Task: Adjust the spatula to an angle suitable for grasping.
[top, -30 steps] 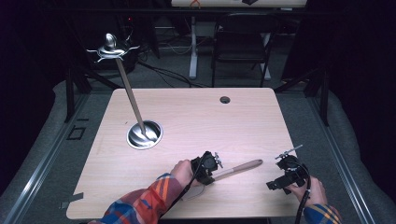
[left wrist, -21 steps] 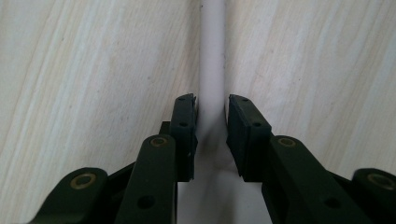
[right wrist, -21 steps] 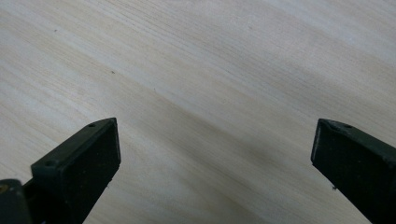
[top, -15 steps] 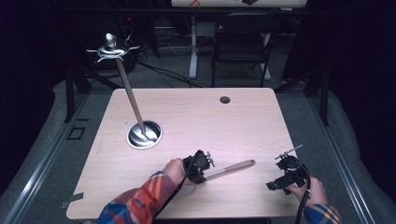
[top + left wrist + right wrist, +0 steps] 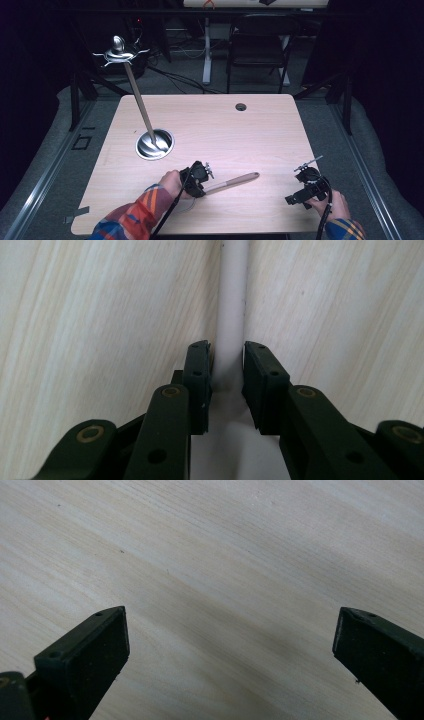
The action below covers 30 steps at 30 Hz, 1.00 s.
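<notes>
The big pale wooden counter (image 5: 210,135) takes up the middle of the high view, with dark floor all around it. In the left part of the counter sits a round shiny metal bowl (image 5: 154,144), and a long brown stick with a shiny metal top (image 5: 135,95) leans up out of it toward the upper left of the frame. A small dark round hole (image 5: 241,106) is near the far edge.

Low in the middle lies a thin pale wooden rod (image 5: 234,182), flat on the counter. The left tongs (image 5: 200,181) are clamped on its left end. In the left gripper view the rod (image 5: 232,305) runs straight up between the two black pads (image 5: 197,375), which press on its sides.

The right tongs (image 5: 300,195) rest low at the right of the frame, well apart from the rod. They stand wide apart with nothing between them, over bare wood (image 5: 210,580).

What could go wrong? The rod is held only at one end, so I think the far end could droop or swing if it is lifted. It is smooth and round, so it might slip out or twist in the pads. If it swings wide toward the left, it could knock the leaning stick or the bowl.
</notes>
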{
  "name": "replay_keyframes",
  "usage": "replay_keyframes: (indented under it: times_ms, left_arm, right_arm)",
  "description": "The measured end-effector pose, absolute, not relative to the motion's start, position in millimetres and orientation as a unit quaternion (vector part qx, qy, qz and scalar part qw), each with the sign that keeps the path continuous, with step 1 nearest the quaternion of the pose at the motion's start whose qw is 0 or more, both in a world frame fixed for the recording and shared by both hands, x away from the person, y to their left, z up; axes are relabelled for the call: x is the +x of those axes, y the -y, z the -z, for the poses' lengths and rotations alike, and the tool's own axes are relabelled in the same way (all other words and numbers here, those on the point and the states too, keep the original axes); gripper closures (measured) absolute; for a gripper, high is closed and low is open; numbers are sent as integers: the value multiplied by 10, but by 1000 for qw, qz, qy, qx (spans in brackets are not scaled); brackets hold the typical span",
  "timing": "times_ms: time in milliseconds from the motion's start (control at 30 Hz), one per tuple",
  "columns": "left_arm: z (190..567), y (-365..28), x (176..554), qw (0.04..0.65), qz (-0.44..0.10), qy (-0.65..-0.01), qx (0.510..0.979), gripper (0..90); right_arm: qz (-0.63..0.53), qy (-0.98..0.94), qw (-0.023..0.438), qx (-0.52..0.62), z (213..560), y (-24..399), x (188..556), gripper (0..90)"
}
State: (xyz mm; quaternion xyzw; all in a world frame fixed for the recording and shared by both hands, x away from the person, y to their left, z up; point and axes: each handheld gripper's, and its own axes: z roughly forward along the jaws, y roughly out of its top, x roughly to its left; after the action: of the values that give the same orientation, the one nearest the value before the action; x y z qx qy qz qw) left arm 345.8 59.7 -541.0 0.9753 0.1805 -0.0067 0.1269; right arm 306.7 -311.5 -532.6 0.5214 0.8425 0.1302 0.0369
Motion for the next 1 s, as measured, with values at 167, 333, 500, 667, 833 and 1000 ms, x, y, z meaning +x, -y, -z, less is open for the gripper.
replay_keyframes:
  times_ms: [167, 333, 500, 667, 833, 1000]
  left_arm:
    - [5409, -712, 3439, 125, 6, -190, 974, 730]
    - [5406, -863, 3426, 122, 8, -202, 972, 730]
    - [5405, -1009, 3416, 116, 5, -212, 970, 730]
    - [5402, -1151, 3397, 113, 5, -227, 967, 730]
    - [5402, -1277, 3363, 112, 1, -237, 965, 728]
    - [5404, -1298, 3354, 111, -1, -247, 963, 664]
  right_arm:
    - [-126, -844, 37, 520, 5324, 3106, 3069, 15]
    - [-125, -845, 35, 519, 5327, 3102, 3069, 15]
    - [-122, -846, 35, 518, 5326, 3105, 3070, 15]
    - [-128, -842, 34, 524, 5337, 3096, 3063, 16]
    - [-122, -846, 34, 518, 5334, 3099, 3069, 16]
    - [-125, -843, 38, 522, 5349, 3089, 3067, 17]
